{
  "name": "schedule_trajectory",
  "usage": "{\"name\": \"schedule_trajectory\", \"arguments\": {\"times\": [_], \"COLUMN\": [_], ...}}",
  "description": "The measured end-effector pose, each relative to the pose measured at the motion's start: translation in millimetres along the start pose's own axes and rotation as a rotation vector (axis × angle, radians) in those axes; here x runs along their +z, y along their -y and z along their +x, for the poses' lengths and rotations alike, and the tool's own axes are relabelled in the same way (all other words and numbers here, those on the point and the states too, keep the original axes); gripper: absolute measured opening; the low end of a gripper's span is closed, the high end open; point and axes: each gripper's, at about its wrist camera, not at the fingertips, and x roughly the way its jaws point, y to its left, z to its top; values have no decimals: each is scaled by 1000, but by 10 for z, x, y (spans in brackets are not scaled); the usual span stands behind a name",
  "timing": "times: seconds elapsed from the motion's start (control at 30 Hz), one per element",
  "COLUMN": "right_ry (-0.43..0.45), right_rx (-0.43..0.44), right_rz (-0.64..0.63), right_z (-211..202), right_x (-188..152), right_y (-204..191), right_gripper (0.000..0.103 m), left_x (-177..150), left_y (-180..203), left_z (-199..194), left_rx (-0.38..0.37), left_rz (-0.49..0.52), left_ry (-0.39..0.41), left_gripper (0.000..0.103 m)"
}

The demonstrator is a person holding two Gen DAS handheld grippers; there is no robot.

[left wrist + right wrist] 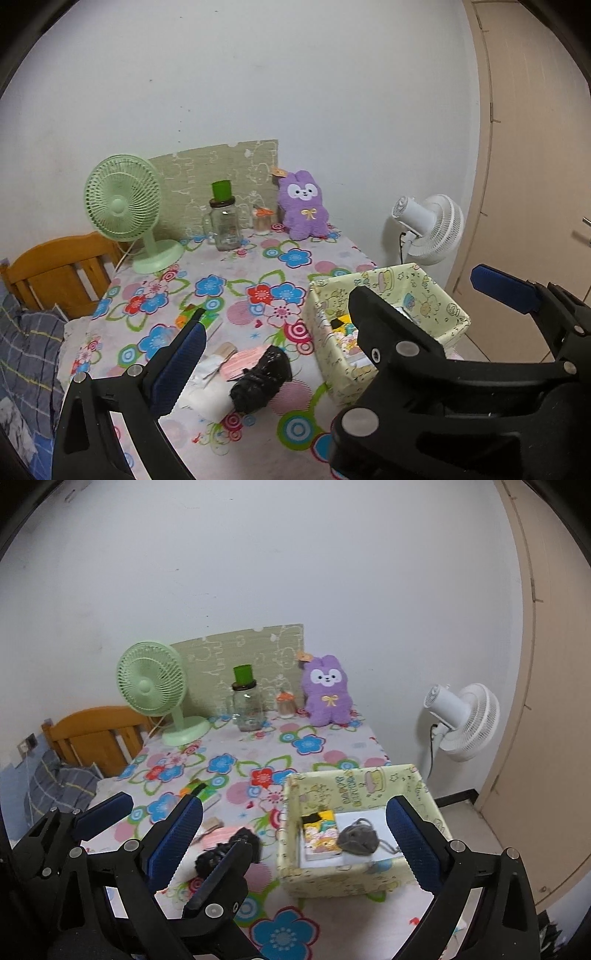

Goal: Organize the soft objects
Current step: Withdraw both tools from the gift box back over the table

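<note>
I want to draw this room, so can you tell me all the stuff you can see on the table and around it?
Desk fan: 1, mint green, back left of table.
Glass jar: 1, clear, green cup on top, back middle.
Small bottle: 1, orange top, beside jar.
Plush bunny: 1, purple, back right.
Fabric box: 1, pale yellow, front right.
Grey pouch: 1, inside box.
Black bundle: 1, front of table.
Pink card: 1, beside bundle.
Tablecloth: 1, flowered.
Standing fan: 1, white, right of table.
Wooden headboard: 1, left.
Left gripper: open.
Right gripper: open.
</note>
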Motion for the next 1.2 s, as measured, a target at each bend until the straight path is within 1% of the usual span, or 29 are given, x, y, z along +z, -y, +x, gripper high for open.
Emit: {"name": "schedule_trajectory", "arguments": {"times": [0.23, 0.57, 0.73, 0.93, 1.2], "right_ry": [11, 20, 3, -17, -47], "right_rx": [37, 66, 63, 77, 102], "right_rz": [-2, -10, -28, -31, -42], "right_z": [-14, 81, 205, 366, 567], "right_x": [-67, -120, -147, -224, -253], "right_y": [-169, -379, -474, -572, -677], "right_gripper": [101, 101, 101, 101, 101], "left_x": [-83, -160, -212, -295, -350], "left_y": [-152, -373, -475, -608, -731], "left_z": [-95, -64, 25, 147, 282], "left_rx": [47, 79, 109, 117, 127], "left_rz": [0, -21, -29, -46, -62], "left_ry": [18, 14, -8, -45, -70], "left_gripper": [102, 102, 102, 102, 102]}}
